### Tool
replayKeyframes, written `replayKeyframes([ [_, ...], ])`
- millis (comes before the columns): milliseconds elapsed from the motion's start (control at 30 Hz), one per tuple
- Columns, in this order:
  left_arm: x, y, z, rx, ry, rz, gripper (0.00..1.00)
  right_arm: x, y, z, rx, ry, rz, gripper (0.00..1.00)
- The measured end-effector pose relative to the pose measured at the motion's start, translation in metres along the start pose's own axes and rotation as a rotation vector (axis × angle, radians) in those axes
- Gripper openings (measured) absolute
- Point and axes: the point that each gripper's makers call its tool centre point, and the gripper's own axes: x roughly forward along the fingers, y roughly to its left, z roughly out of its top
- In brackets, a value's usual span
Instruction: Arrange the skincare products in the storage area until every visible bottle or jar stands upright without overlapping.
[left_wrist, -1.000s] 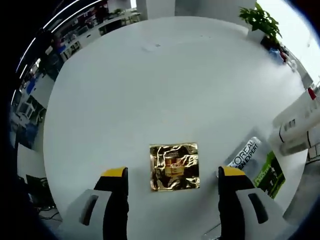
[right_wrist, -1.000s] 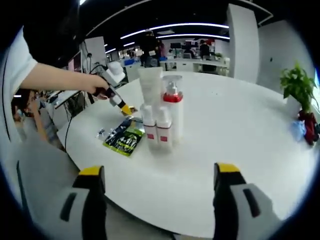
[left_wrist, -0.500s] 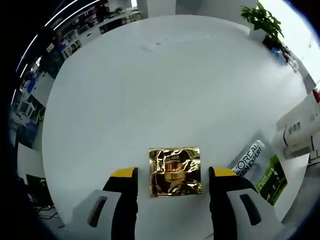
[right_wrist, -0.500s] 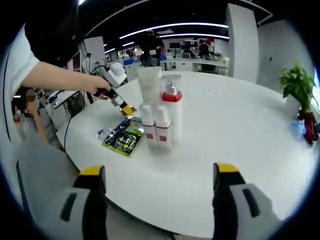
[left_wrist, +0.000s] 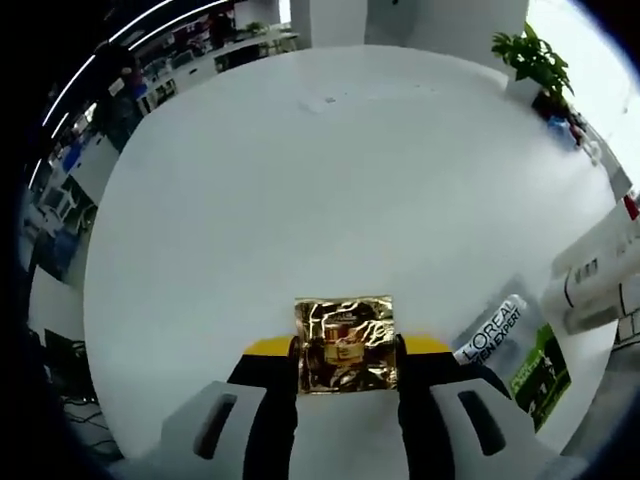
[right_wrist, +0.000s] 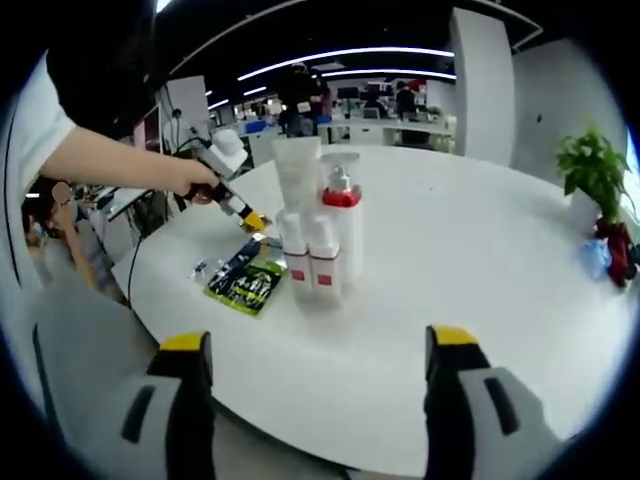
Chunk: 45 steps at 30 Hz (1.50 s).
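Note:
A gold foil sachet (left_wrist: 345, 345) lies on the round white table (left_wrist: 330, 170), and my left gripper (left_wrist: 345, 352) is shut on it, its yellow-tipped fingers (left_wrist: 268, 349) pressed against both side edges. In the right gripper view a person's hand holds that left gripper (right_wrist: 254, 220) low at the table's left. Beside it stands an upright cluster: a pump bottle with a red collar (right_wrist: 343, 215), a white tube (right_wrist: 298, 175) and two small white bottles with red labels (right_wrist: 310, 263). My right gripper (right_wrist: 318, 345) hangs open off the near table edge, holding nothing.
A silver L'Oreal sachet (left_wrist: 495, 318) and a green sachet (left_wrist: 538, 362) lie flat right of the gold one, also seen as green sachet (right_wrist: 246, 283). White bottles (left_wrist: 600, 275) stand at the right edge. A potted plant (right_wrist: 590, 170) sits at the far side. A person's arm (right_wrist: 110, 160) reaches in from the left.
My left gripper's jaws have closed from wide apart onto the gold sachet's sides. The right gripper and the bottle cluster have stayed put.

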Motion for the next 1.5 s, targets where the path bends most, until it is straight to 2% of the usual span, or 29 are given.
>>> replayKeyframes([
  [267,-0.004,-0.001,0.001,0.006,-0.016,0.003,0.35,0.000,-0.001,0.001,0.003,-0.008,-0.004,0.88],
  [600,-0.021,-0.007,0.002,-0.009,-0.053,-0.003,0.35,-0.001,0.001,0.004,-0.009,-0.020,-0.003,0.87],
  [900,-0.039,-0.014,-0.007,-0.026,-0.088,0.011,0.35,-0.003,0.003,0.006,-0.033,-0.036,-0.002,0.84],
  [1167,-0.056,-0.023,-0.016,-0.045,-0.126,0.010,0.35,-0.006,0.000,0.011,0.024,-0.071,0.000,0.81],
  [1233,-0.058,-0.026,-0.017,-0.040,-0.137,0.010,0.35,-0.008,0.000,0.015,0.017,-0.094,-0.005,0.80],
  [1500,-0.077,-0.042,-0.029,-0.039,-0.170,-0.004,0.35,-0.008,0.003,0.017,-0.016,-0.101,-0.006,0.74],
])
